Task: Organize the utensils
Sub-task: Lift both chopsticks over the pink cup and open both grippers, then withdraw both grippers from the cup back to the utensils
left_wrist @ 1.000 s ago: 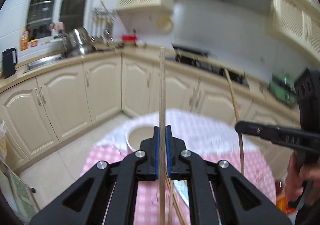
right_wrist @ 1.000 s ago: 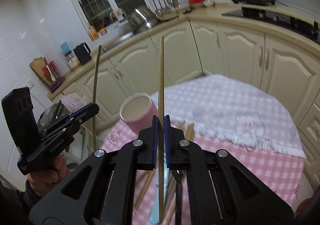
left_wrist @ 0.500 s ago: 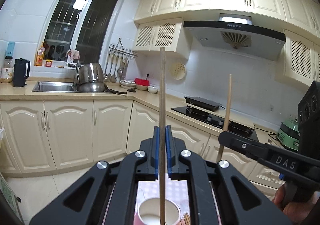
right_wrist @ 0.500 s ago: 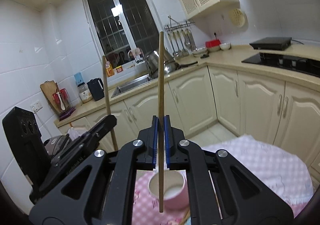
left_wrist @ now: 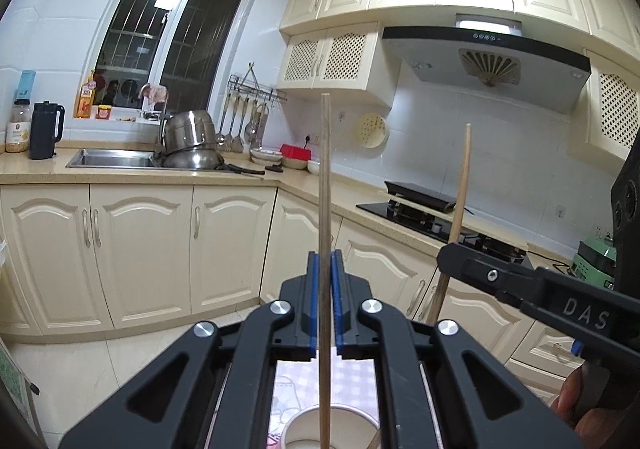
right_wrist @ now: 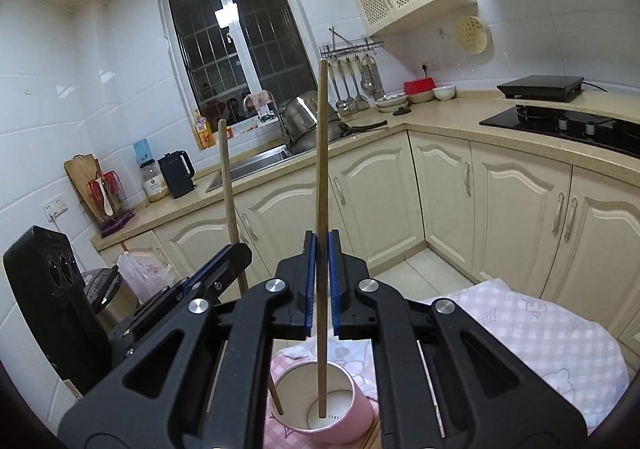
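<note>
My left gripper (left_wrist: 325, 269) is shut on a wooden chopstick (left_wrist: 325, 185) held upright; its lower end hangs over the pink cup (left_wrist: 332, 425) at the bottom edge. My right gripper (right_wrist: 320, 249) is shut on a second upright chopstick (right_wrist: 321, 153); its lower end sits inside the pink cup (right_wrist: 344, 415). The left gripper (right_wrist: 224, 269) and its chopstick (right_wrist: 228, 185) show at the left of the right wrist view, that stick's tip at the cup's rim. The right gripper (left_wrist: 452, 261) shows at the right of the left wrist view.
The cup stands on a table with a pink checked cloth (right_wrist: 560, 333). Cream kitchen cabinets (left_wrist: 140, 249), a sink with steel pots (left_wrist: 188, 145), a hob (right_wrist: 560, 121) and a grey bin (right_wrist: 104, 297) lie beyond the table.
Both grippers tilted up from looking down at the table to level, turning their chopsticks upright. The chopsticks' lower ends came down to the pink cup.
</note>
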Tool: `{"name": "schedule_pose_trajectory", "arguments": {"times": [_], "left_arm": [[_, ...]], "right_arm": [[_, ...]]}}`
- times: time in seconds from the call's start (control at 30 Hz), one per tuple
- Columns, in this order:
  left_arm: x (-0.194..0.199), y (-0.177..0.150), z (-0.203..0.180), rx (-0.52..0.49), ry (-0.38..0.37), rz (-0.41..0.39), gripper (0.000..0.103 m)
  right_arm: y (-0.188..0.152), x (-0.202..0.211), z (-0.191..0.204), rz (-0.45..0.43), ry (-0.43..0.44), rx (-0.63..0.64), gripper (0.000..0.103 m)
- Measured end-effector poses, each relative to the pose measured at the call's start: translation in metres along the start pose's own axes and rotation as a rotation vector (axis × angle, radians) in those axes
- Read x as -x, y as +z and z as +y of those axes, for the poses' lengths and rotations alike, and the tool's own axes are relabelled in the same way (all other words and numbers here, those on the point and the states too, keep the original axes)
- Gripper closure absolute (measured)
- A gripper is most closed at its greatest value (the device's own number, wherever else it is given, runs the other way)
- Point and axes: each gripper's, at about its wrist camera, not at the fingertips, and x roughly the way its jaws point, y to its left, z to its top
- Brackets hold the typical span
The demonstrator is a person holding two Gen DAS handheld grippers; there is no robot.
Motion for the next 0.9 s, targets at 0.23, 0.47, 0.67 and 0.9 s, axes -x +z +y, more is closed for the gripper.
{"name": "schedule_pose_trajectory", "arguments": {"times": [0.23,0.47,0.67,0.9], "left_arm": [[-0.007,-0.008,0.007,-0.001,0.012,0.039,0.094],[0.016,-0.005,0.017,0.018,0.043,0.042,0.02],[0.043,-0.001,0.019,-0.003,0.058,0.054,0.009],[0.071,0.004,0.014,-0.024,0.057,0.053,0.008]], "right_arm": [[-0.01,-0.008,0.0,0.077,0.001,0.0,0.096],[-0.012,0.008,-0.015,0.063,-0.029,-0.059,0.024],[-0.01,0.03,-0.027,0.051,-0.046,-0.101,0.007],[-0.007,0.063,-0.031,0.02,-0.063,-0.116,0.007]]}}
